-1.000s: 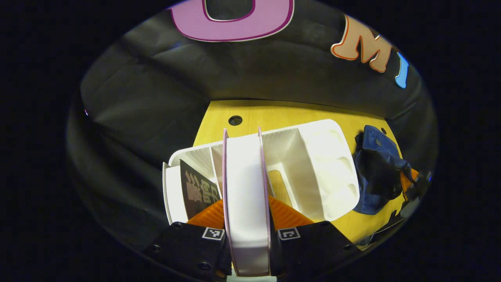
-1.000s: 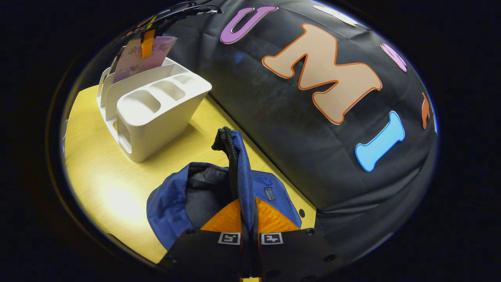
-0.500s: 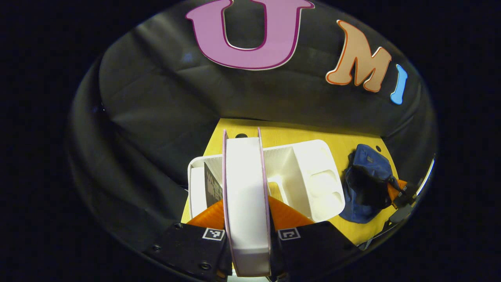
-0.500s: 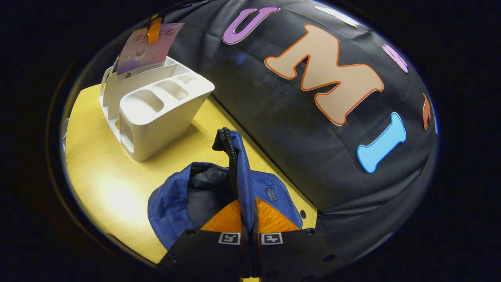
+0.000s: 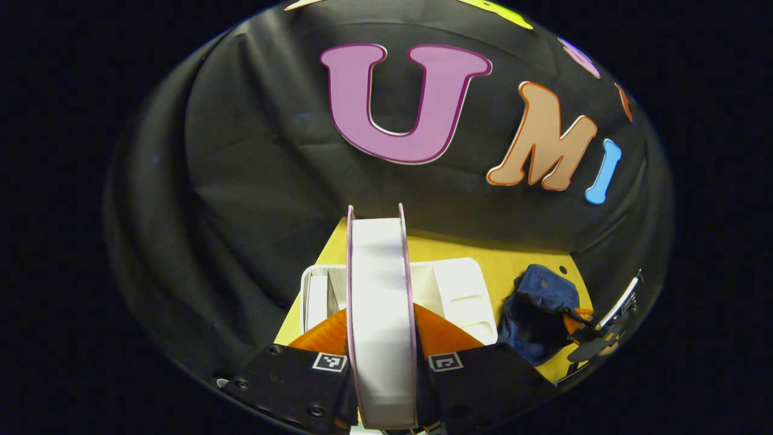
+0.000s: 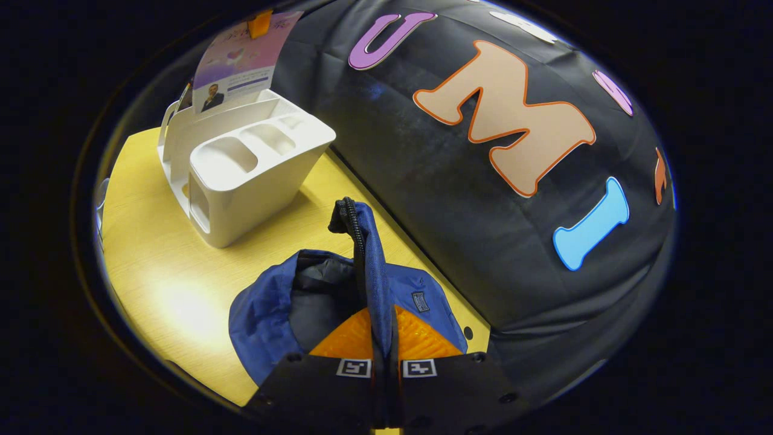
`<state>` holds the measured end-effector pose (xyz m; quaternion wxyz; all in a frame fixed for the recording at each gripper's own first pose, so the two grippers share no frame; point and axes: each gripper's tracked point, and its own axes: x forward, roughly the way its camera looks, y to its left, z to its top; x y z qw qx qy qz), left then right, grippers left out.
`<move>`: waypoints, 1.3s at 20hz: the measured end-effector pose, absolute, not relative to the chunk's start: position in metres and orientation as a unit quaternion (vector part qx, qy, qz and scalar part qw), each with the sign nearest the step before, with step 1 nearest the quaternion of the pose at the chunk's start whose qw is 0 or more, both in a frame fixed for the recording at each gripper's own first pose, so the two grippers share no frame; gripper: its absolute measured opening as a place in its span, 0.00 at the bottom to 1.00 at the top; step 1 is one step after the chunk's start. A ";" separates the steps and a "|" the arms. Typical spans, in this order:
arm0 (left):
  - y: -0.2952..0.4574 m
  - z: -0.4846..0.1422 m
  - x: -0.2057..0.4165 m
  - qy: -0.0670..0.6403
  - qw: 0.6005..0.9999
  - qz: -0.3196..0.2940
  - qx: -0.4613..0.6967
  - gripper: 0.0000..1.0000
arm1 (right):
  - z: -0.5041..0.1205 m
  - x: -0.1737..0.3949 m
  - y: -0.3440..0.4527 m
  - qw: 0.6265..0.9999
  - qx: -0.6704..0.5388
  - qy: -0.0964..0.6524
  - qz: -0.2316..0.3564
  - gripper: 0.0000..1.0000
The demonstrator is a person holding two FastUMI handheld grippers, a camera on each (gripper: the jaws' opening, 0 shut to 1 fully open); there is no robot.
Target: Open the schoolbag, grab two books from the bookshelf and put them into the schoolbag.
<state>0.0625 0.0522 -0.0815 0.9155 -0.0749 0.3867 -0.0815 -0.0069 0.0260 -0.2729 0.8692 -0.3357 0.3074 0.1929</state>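
Left gripper (image 5: pixel 381 362) jaws clamped on the book (image 5: pixel 380 314), spine-up, lifted above the bookshelf (image 5: pixel 459 296). Right gripper (image 6: pixel 385 362) jaws pinch the schoolbag (image 6: pixel 272 302) zipper flap, mouth held open. We judge the bag lies right of the left jaws; book's long axis must drop in.

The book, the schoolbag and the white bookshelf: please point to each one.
book (image 5: pixel 381 314): left gripper view, page edges.
schoolbag (image 6: pixel 259 314): right gripper view, blue outer fabric.
white bookshelf (image 6: pixel 253 193): right gripper view, front wall.
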 end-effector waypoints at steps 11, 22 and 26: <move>-0.039 -0.043 0.038 0.352 0.894 -0.184 -0.207 0.35 | -0.267 -0.003 0.019 0.875 -0.325 0.304 0.190 0.05; -0.131 -0.076 -0.010 0.381 0.841 -0.242 -0.300 0.34 | -0.259 0.005 0.013 0.881 -0.311 0.301 0.189 0.05; -0.159 -0.096 -0.025 0.392 0.822 -0.244 -0.334 0.34 | -0.256 0.006 0.012 0.883 -0.306 0.299 0.193 0.05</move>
